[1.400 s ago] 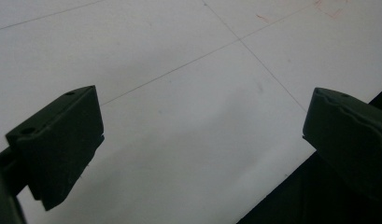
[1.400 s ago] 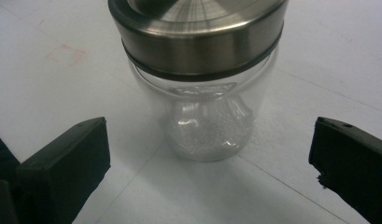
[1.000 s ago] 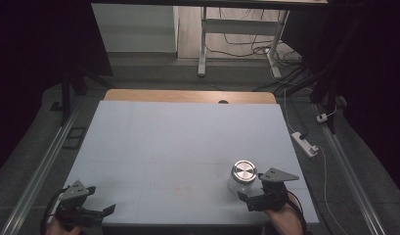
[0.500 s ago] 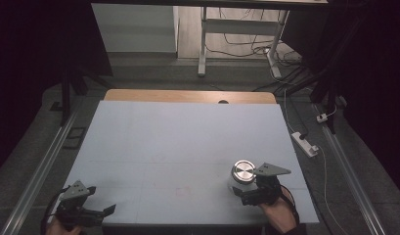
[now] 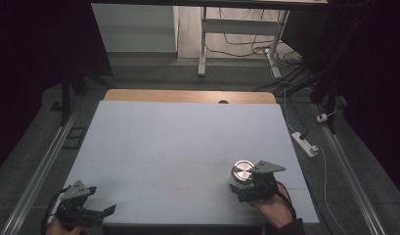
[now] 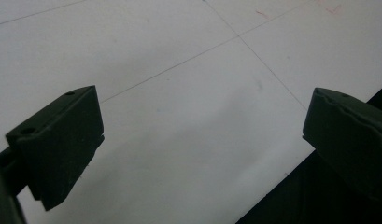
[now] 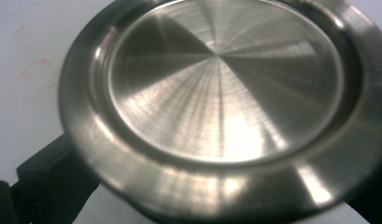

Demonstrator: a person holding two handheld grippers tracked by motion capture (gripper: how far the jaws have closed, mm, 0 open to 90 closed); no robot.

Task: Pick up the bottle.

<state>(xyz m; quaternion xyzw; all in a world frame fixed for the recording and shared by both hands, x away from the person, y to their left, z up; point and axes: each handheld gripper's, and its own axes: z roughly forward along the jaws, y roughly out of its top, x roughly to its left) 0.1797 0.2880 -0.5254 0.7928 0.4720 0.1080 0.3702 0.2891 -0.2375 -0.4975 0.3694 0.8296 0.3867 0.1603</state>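
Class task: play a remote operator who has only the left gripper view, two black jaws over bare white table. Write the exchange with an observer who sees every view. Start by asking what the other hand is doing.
Operator: What is the other hand doing?
Observer: The right gripper sits at the near right of the table, at a round metal container with a steel lid.
Operator: Is it gripping that container?
Observer: In the right gripper view a black jaw shows below the lid on the left side, close against the body. I cannot confirm a firm clamp.
Operator: And where is my gripper on the table?
Observer: The left gripper is at the near left corner, jaws apart, nothing between them.
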